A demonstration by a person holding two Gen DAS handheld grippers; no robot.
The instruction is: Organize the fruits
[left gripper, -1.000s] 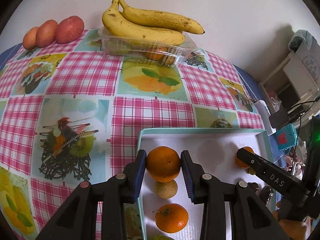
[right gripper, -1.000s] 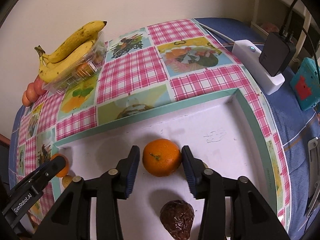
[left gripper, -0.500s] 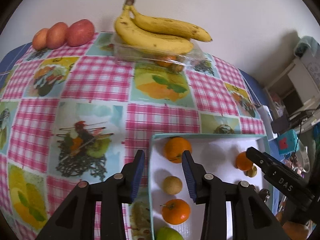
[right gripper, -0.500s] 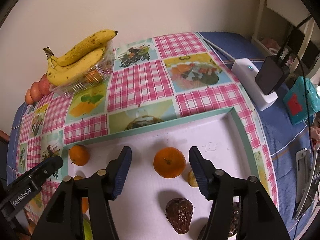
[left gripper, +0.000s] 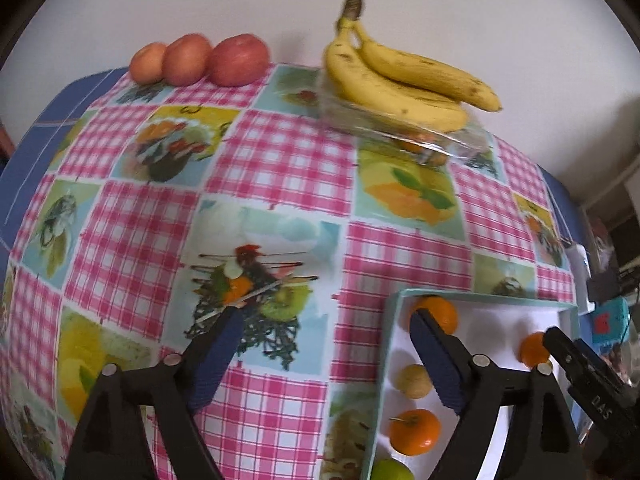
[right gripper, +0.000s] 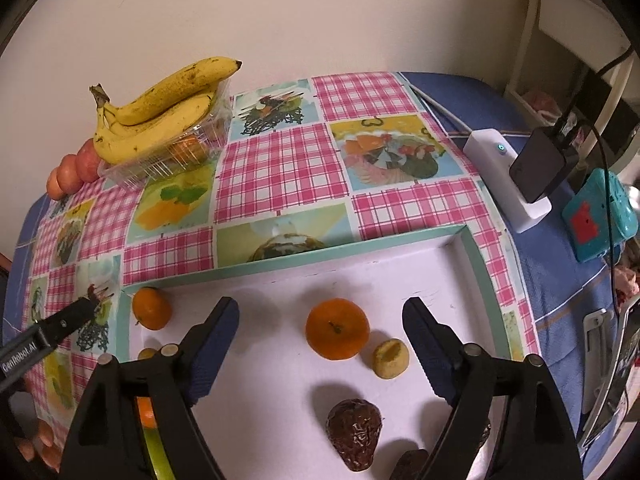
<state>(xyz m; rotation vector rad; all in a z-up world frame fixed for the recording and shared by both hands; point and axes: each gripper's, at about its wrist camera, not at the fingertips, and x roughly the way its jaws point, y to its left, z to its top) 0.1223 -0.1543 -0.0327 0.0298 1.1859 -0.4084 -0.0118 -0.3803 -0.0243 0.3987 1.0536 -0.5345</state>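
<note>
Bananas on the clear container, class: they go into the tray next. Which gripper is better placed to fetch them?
Probably left. The left gripper is open over the tablecloth, nearer the bananas; the right gripper hangs over the tray.

A shallow white tray with a pale teal rim (right gripper: 340,250) lies flat on the table and holds one round orange mandarin (right gripper: 337,329) near its centre, a second orange mandarin (right gripper: 151,308) in its far left corner, a small yellowish round fruit (right gripper: 391,358) touching the central mandarin, and a dark brown wrinkled fruit (right gripper: 354,433) nearer the camera. Along the tray's left edge, a small tan round fruit (left gripper: 414,381), a stemmed orange mandarin (left gripper: 415,431) and a green round fruit (left gripper: 390,471) lie in a row. Well apart, at the table's far edge, a bunch of spotted yellow bananas (right gripper: 160,108) rests on a clear plastic punnet (right gripper: 176,156) containing orange fruit, with three reddish-orange round fruits (left gripper: 200,62) in a touching row beside it.
</note>
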